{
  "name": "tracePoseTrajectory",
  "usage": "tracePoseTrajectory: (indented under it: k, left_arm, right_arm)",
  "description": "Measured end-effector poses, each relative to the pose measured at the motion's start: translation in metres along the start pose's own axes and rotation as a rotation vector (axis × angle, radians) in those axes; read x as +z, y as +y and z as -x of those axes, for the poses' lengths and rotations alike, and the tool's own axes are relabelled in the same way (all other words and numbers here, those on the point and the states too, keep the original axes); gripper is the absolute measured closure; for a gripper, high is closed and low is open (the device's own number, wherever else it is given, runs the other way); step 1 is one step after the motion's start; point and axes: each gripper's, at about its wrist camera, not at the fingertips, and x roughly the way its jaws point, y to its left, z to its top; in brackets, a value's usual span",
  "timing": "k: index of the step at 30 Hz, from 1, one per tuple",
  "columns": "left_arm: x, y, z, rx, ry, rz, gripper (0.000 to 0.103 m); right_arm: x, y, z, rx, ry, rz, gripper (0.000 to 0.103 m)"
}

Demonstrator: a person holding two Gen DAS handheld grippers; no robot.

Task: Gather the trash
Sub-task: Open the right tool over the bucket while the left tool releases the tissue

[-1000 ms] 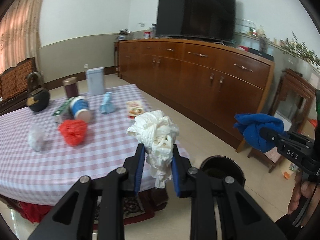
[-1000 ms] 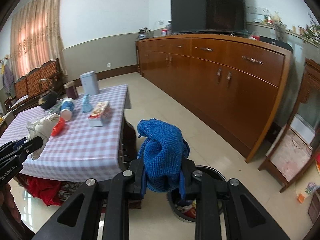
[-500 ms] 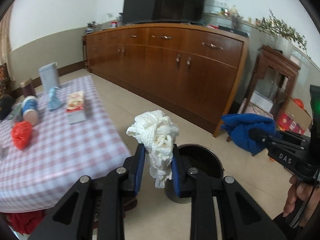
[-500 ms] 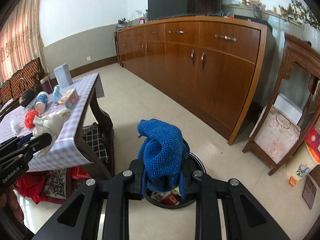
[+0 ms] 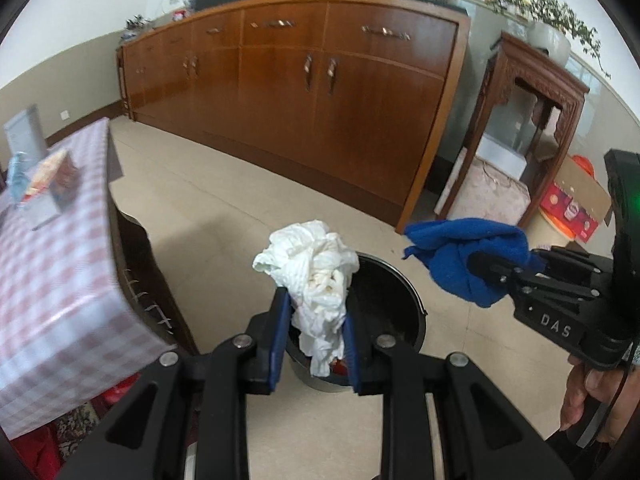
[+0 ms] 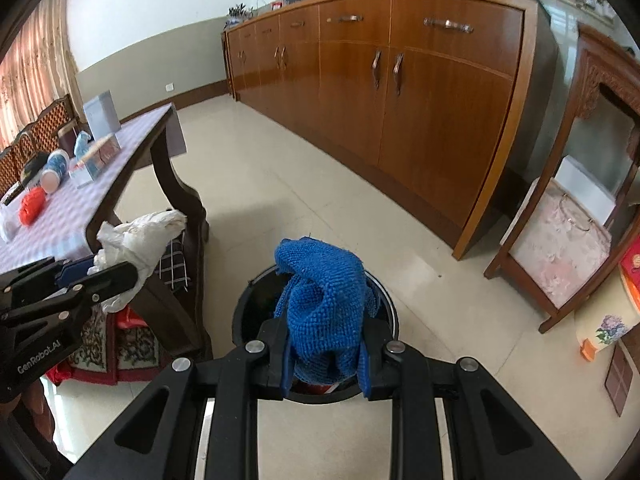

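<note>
Your left gripper is clamping a crumpled white tissue wad between its blue pads, and the wad is bulging above the fingertips while a tail of it is hanging down between them. Your right gripper is squeezing a bunched blue cloth in the same way, with most of the cloth standing up above the jaws. You are holding both grippers tilted downward over the black trash bin that is sitting on the tiled floor; from the right wrist the cloth is lying right over the bin's mouth, and from the left wrist the tissue is covering the near part of the bin. Some red and white rubbish is showing inside the bin under the pads. In the left wrist view your right hand is gripping the handle at the right edge. Off to the left, the table with the checked cloth is carrying a red crumpled wad, a tipped cup and a small carton. Behind the bin, the long wooden sideboard is running along the wall.
</note>
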Motion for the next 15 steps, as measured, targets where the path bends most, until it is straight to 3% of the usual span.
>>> tracePoseTrajectory:
  k: [8,10,11,12,13,14,15]
  left_arm:
    - [-0.004,-0.010,-0.062,-0.071,0.097,0.003,0.077]
    - [-0.006,-0.010,-0.078,-0.110,0.131,0.014,0.076]
    - [-0.008,-0.011,-0.090,-0.149,0.159,0.022,0.071]
    - [-0.010,-0.012,-0.099,-0.168,0.177,0.027,0.057]
    - [-0.014,-0.010,-0.113,-0.130,0.211,0.038,0.041]
    - [-0.017,-0.008,-0.118,-0.108,0.226,0.049,0.021]
    - [-0.021,-0.004,-0.119,-0.093,0.219,0.060,0.019]
  right_arm:
    - [-0.013,-0.016,-0.070,0.084,0.115,0.087,0.077]
    - [-0.013,-0.020,-0.087,0.115,0.146,0.098,0.076]
    - [-0.014,-0.022,-0.100,0.148,0.171,0.108,0.074]
    - [-0.015,-0.023,-0.109,0.162,0.185,0.123,0.062]
    - [-0.019,-0.027,-0.124,0.156,0.204,0.131,0.048]
    - [-0.024,-0.035,-0.136,0.143,0.224,0.110,0.012]
    - [-0.028,-0.041,-0.143,0.145,0.243,0.090,0.000]
